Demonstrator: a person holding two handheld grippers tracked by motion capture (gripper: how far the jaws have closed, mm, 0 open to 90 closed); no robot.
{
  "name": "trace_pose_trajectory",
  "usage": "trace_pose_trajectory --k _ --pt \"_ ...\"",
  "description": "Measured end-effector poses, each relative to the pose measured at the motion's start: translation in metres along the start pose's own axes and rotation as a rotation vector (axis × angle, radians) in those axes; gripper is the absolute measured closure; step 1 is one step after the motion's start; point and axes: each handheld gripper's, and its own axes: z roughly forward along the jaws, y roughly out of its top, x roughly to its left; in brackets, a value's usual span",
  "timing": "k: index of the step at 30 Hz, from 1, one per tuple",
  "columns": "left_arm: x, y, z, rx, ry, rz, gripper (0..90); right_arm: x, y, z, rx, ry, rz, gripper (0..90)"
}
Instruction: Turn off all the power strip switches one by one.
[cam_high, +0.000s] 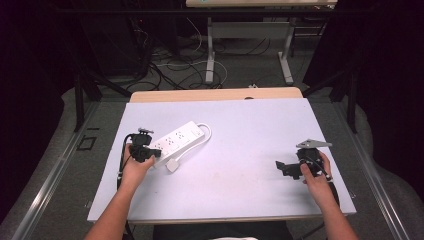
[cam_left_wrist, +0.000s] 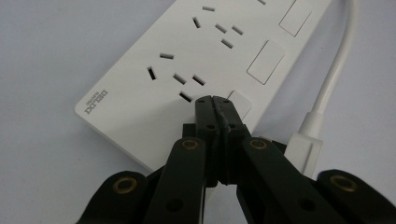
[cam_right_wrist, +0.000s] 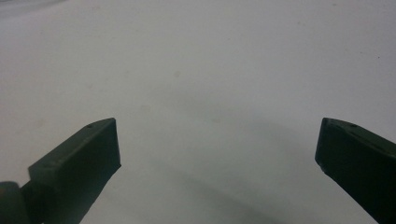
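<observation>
Both tongs differ: my left tongs, clenched on nothing, press their tips on the power strip, whose long axis runs toward two o'clock, while my right tongs rest released, well apart.

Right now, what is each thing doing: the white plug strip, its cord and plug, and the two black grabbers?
White plastic power strip: lying flat on the table, sockets empty.
White cord: attached, curving beside the strip.
White plug: loose on the table.
Left gripper: shut, tips at a switch.
Right gripper: open, holding nothing.
</observation>
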Motion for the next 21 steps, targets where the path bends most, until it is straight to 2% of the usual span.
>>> trace_pose_trajectory --k 6,11,21 --pt "-0.001 -0.001 -0.001 -0.002 -0.004 -0.006 90.0 -0.001 0.000 -0.001 -0.005 -0.002 0.006 0.0" --pt "0.001 -0.004 -0.007 -0.044 -0.022 -0.016 89.5 -0.001 0.000 -0.001 -0.003 -0.005 0.006 0.0" --pt "0.006 -0.012 -0.031 -0.112 -0.064 -0.015 77.7 -0.001 0.000 -0.002 -0.006 -0.008 0.012 0.0"
